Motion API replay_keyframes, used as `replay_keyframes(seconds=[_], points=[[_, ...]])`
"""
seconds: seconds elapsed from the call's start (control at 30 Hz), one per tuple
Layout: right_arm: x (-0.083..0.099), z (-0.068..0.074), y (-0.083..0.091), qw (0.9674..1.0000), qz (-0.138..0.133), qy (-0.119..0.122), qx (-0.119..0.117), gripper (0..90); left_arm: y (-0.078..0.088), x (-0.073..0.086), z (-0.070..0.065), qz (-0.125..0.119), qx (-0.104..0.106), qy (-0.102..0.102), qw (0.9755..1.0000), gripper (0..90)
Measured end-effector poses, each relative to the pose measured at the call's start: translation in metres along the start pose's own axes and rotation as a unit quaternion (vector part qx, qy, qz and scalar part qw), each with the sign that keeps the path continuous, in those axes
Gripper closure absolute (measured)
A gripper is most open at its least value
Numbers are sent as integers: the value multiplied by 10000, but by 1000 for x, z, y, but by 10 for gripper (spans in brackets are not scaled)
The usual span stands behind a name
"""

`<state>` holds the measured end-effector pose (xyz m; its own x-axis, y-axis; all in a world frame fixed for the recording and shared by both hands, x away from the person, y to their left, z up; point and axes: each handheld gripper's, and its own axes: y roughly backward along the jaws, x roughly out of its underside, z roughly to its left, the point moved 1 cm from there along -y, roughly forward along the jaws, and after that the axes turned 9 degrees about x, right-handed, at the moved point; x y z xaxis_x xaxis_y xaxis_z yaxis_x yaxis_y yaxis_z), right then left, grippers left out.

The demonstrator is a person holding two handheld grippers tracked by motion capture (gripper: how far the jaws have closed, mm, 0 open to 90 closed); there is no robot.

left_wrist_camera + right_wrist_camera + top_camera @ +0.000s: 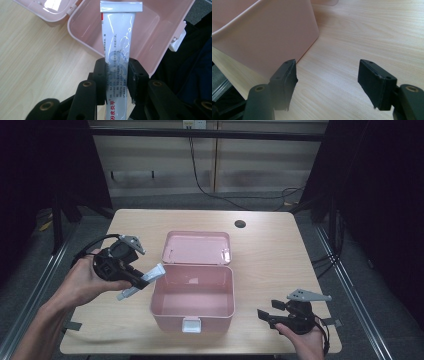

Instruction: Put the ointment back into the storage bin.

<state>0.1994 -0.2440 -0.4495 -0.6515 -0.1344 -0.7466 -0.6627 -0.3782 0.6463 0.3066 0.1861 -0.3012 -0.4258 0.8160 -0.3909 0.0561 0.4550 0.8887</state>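
A pink plastic box (193, 296) stands open in the middle of the wooden table, its lid (197, 247) laid back behind it. My left gripper (141, 279) is shut on a white tube (144, 281) of cream, held just left of the box. In the left gripper view the tube (117, 47) rises between the pads, its crimped end over the box's inside (150, 32). My right gripper (263, 315) rests open near the table's front right corner, pointing at the box. In the right gripper view its jaws (327, 80) stand apart with bare table between them, beside the box's wall (267, 32).
A white latch (191, 324) hangs on the box's front wall. A dark round hole (240, 224) sits in the table (270, 260) at the back right. Cables trail on the floor behind. The table's front edge lies just below both hands.
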Motion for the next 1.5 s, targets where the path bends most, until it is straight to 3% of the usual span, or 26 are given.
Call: replay_keyframes(seconds=[0.17,0.53,0.63,0.87,1.27,1.5], points=[[0,0,0,10000,7,15,-16,311,-6,-8,-2,-44,105,18,9999,711],[0,0,-1,10000,45,-4,-43,297,-20,-26,-8,109,218,-219,9995,711],[0,0,-2,10000,77,-13,-58,291,-25,-30,-11,37,220,-237,9995,711],[0,1,-1,9999,63,-3,-98,268,-34,-36,-15,164,377,-413,9983,711],[-3,1,3,9999,-151,48,-47,211,-40,-48,-22,223,449,-657,9966,710],[-2,0,3,9999,-124,38,-42,201,-49,-51,-22,333,512,-733,9954,711]])
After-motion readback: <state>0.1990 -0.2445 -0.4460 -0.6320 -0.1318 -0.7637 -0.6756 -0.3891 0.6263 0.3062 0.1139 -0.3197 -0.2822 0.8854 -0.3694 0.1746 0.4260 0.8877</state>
